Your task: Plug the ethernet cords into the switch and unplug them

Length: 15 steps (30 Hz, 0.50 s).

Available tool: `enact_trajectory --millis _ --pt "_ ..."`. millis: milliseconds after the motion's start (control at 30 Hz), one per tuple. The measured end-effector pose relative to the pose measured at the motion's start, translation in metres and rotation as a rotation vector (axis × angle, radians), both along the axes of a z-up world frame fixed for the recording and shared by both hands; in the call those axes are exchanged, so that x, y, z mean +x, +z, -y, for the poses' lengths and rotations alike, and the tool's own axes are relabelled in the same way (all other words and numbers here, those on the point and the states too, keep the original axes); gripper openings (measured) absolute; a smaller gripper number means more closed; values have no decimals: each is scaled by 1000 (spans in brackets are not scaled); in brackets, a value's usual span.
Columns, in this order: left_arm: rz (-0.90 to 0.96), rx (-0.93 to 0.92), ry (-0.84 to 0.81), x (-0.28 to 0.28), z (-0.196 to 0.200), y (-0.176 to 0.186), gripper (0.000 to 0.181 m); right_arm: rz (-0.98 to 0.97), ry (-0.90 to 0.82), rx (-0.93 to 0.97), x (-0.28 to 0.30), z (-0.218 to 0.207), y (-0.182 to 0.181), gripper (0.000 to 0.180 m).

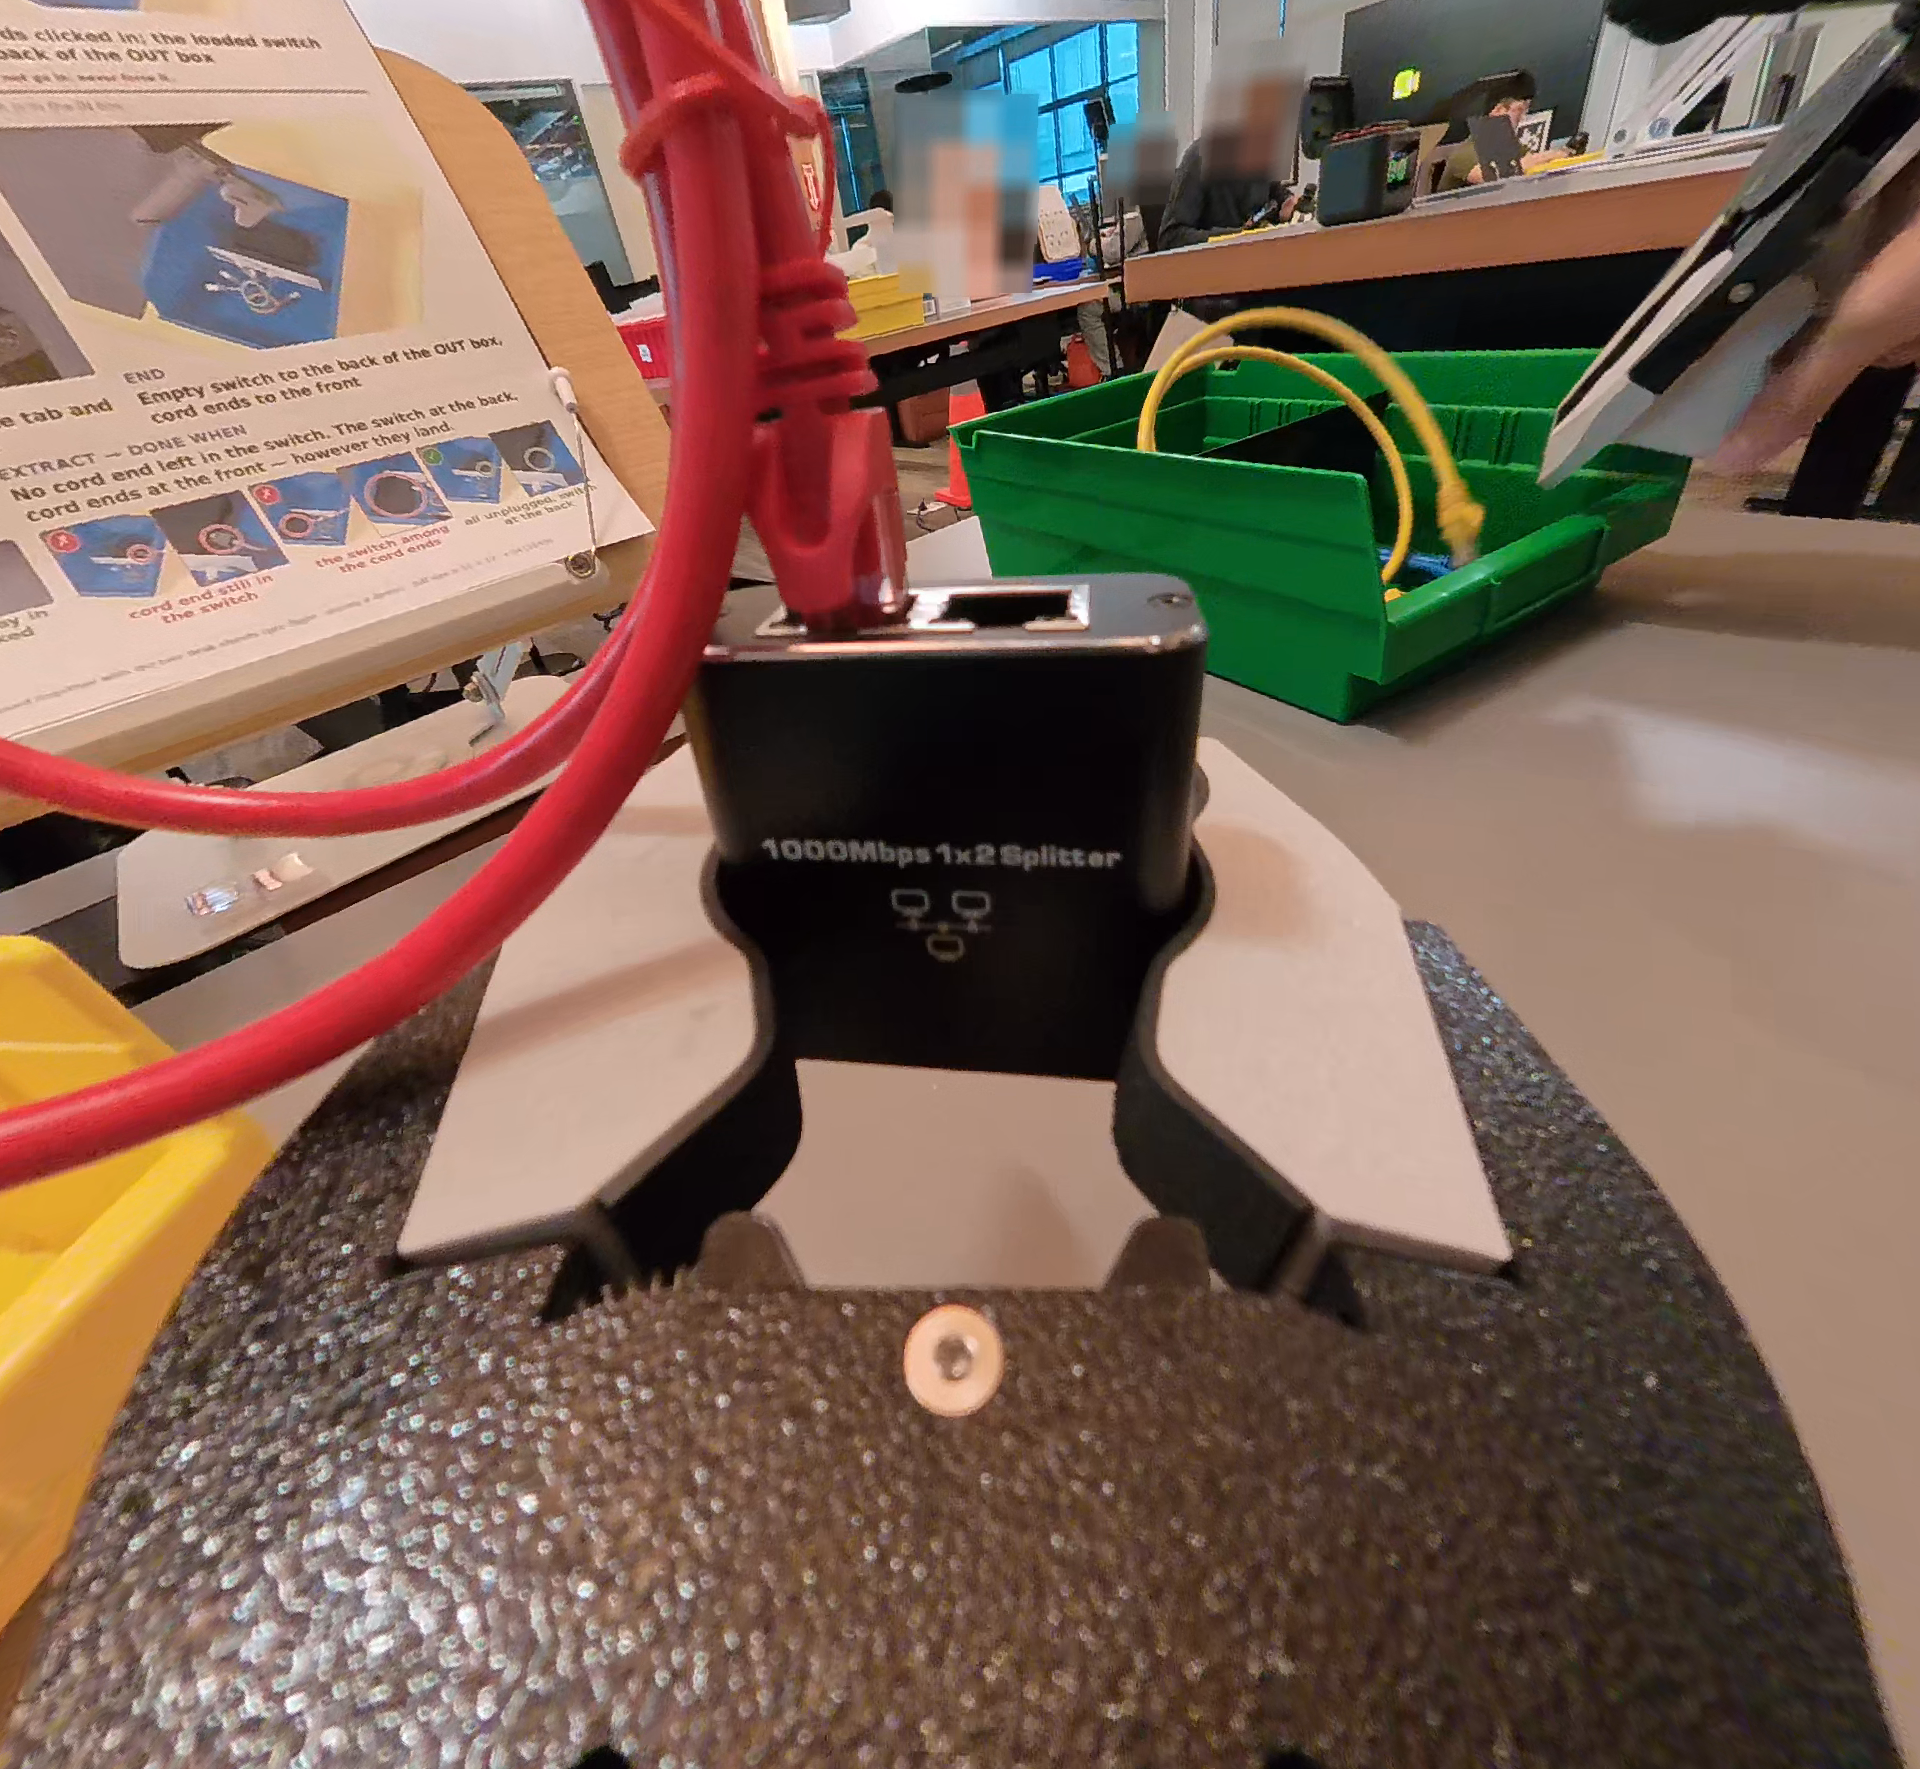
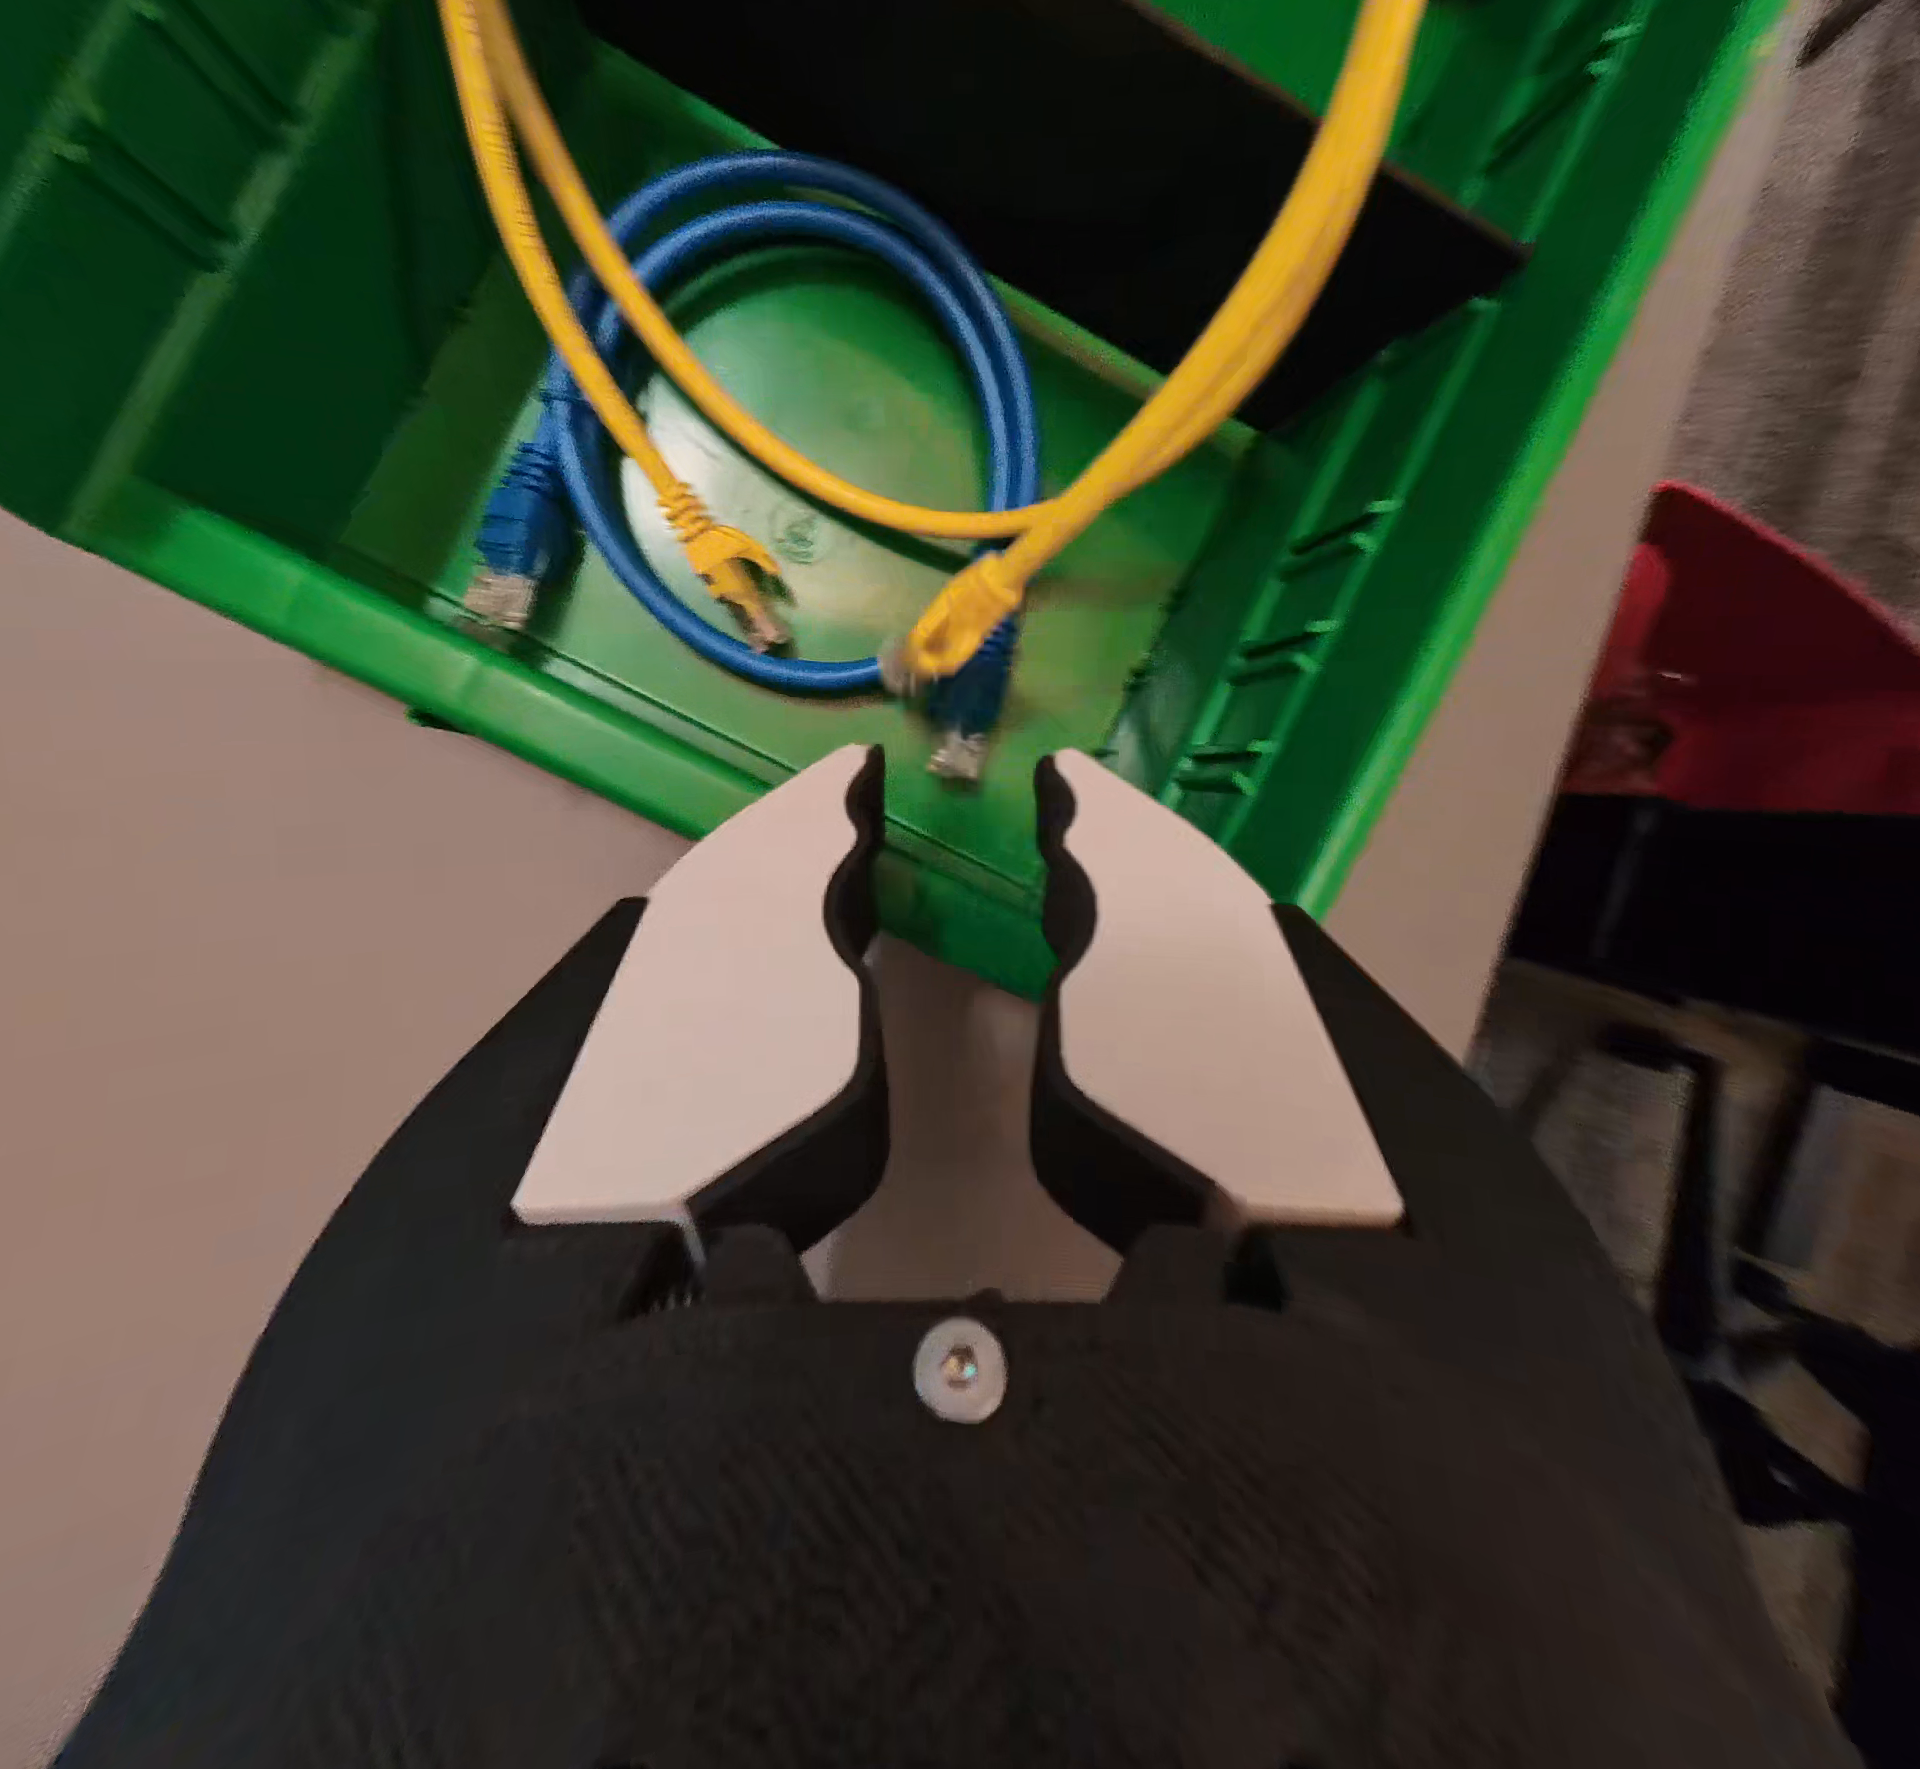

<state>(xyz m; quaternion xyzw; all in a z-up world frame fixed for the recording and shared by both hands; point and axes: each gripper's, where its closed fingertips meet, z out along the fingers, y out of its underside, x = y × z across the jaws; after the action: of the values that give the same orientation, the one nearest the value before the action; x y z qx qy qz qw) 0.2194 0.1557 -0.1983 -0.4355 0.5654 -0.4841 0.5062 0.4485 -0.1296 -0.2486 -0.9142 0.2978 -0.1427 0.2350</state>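
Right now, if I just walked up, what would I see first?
Probably the red cord, plugged into the top of the black switch that the left gripper clamps. Next, the green bin, where the open right gripper hovers above a yellow cord and a coiled blue cord.

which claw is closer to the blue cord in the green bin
Right. The right claw hangs open just above the green bin, its tips beside a plug of the blue cord. The left claw is off at the table, shut on the black switch.
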Motion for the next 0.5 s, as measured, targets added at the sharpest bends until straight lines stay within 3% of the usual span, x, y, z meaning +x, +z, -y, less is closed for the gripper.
enact_trajectory --millis 133,233,433,500 --pt "2 5 -10 0 2 1 75 61 -63 149 -9 -4 25 47" --pt "1 8 -26 0 5 1 74 73 107 548 -65 -66 73 47" --pt "-5 9 -44 1 10 -2 74 45 417 911 -223 -188 126 46" --pt "-1 15 -33 1 9 -1 74 80 411 968 -251 -218 133 45"
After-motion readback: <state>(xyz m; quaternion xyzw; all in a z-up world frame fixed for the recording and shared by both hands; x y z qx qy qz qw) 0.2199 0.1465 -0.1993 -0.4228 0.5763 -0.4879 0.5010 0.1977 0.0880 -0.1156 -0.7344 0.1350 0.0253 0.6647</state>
